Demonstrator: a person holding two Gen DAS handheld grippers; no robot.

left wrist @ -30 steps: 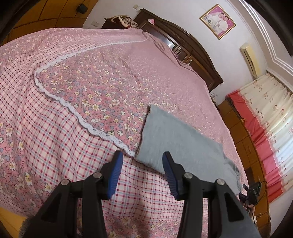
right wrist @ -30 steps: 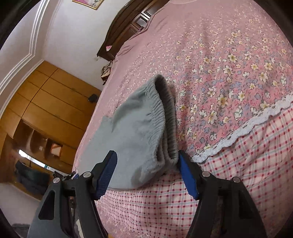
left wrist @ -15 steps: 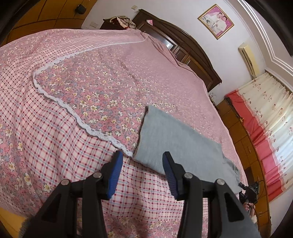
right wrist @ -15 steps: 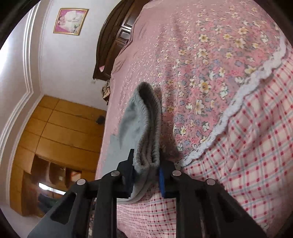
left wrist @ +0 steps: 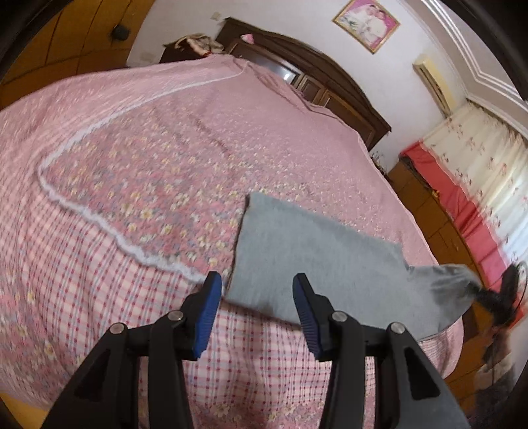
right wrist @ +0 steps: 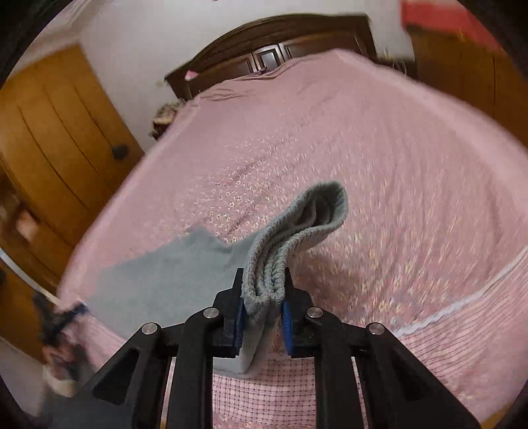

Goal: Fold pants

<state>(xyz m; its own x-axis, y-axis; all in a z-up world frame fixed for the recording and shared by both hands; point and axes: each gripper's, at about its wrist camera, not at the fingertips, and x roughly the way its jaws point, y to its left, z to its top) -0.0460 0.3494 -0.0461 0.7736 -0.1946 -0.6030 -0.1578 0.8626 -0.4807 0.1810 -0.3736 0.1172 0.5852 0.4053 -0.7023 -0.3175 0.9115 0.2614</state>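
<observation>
Left wrist view, left tool (left wrist: 254,293): empty, its blue pads wide apart, poised just above the near edge of the pants.
Left wrist view, pants (left wrist: 316,264): grey, lying flat on the bed (left wrist: 148,171), already doubled leg on leg by the look of it; the near short edge sits on the checked border, just past the white lace trim (left wrist: 109,227).
Left wrist view, far end: the end of the pants at the right is lifted off the bed and pulled up by the right tool (left wrist: 505,297), which is blurred here.
Left wrist view, room: dark headboard (left wrist: 313,72), framed picture (left wrist: 366,24) and curtains (left wrist: 478,158) behind the bed.

Right wrist view, right tool (right wrist: 262,313): clamped on the ribbed waistband (right wrist: 297,231), several layers stacked between the pads, the band arching up beyond them.
Right wrist view, pants (right wrist: 171,274): the rest of the cloth trails down to the left and lies on the bed (right wrist: 363,148); the left tool (right wrist: 62,316) is a blur at its far end.
Right wrist view, sharpness: heavily smeared, so fine detail of the bedspread is not readable.

Handling: soft, light knit that drapes and sags from any single hold; unlikely to slip from the pads, but layers may shift apart.
Where to hold: the thick elastic waistband is the firmest purchase; the near hem corners suit the left tool, which probably needs to pin or pinch that edge while the waistband is carried over.
Risk: held at one point only, the lifted end may twist and land skewed.
</observation>
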